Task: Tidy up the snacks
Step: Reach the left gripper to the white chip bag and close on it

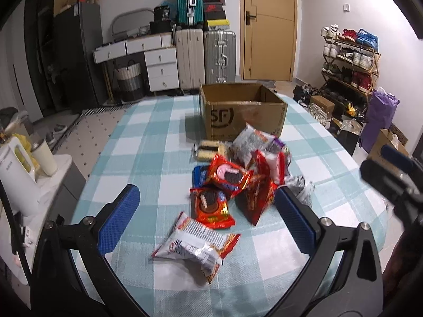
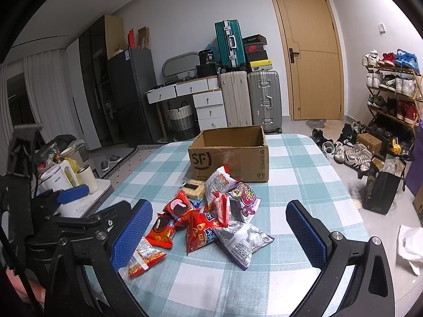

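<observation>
A pile of snack packets (image 1: 238, 174) lies on the checked tablecloth (image 1: 148, 142), in front of an open brown cardboard box (image 1: 243, 111) marked SF. A white and red packet (image 1: 195, 243) lies nearest, between my left gripper's (image 1: 208, 216) open blue pads. In the right wrist view the pile (image 2: 211, 216) and the box (image 2: 230, 155) lie ahead of my right gripper (image 2: 222, 232), which is open and empty above the table. A silver and purple packet (image 2: 240, 240) lies between its pads. The box looks empty inside as far as I can see.
A white kettle (image 1: 15, 174) and a cup (image 1: 45, 158) stand on a side stand left of the table. Suitcases (image 2: 251, 100), drawers and a door are behind. A shoe rack (image 2: 391, 89) and bags (image 2: 380, 192) fill the floor at right.
</observation>
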A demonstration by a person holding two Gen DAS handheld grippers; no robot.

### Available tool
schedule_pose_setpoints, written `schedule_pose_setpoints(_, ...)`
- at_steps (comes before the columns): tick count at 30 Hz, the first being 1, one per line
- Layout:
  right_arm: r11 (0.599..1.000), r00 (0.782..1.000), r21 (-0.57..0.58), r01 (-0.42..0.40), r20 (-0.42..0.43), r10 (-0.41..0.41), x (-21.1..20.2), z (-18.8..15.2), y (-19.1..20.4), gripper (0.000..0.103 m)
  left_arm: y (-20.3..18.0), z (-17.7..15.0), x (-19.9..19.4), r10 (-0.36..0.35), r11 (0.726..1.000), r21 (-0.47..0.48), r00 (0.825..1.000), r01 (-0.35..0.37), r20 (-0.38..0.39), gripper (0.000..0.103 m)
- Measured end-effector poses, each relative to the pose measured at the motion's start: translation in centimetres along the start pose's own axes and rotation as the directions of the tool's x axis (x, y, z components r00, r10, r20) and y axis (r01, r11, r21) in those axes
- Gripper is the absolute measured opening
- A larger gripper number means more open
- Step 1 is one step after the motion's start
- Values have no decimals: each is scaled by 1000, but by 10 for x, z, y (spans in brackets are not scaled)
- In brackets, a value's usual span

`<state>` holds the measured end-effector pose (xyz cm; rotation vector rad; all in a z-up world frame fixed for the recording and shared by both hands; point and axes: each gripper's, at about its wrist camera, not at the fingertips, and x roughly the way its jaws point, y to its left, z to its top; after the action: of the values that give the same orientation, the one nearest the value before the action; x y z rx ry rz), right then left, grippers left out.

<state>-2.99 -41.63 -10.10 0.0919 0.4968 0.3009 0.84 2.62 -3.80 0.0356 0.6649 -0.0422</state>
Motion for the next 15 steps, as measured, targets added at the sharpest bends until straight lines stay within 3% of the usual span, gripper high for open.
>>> schedule_pose_setpoints(15, 1000, 999, 23, 12, -36, -11, 17, -12, -10, 103, 39, -62, 61, -49, 999, -20, 984, 46, -174, 102)
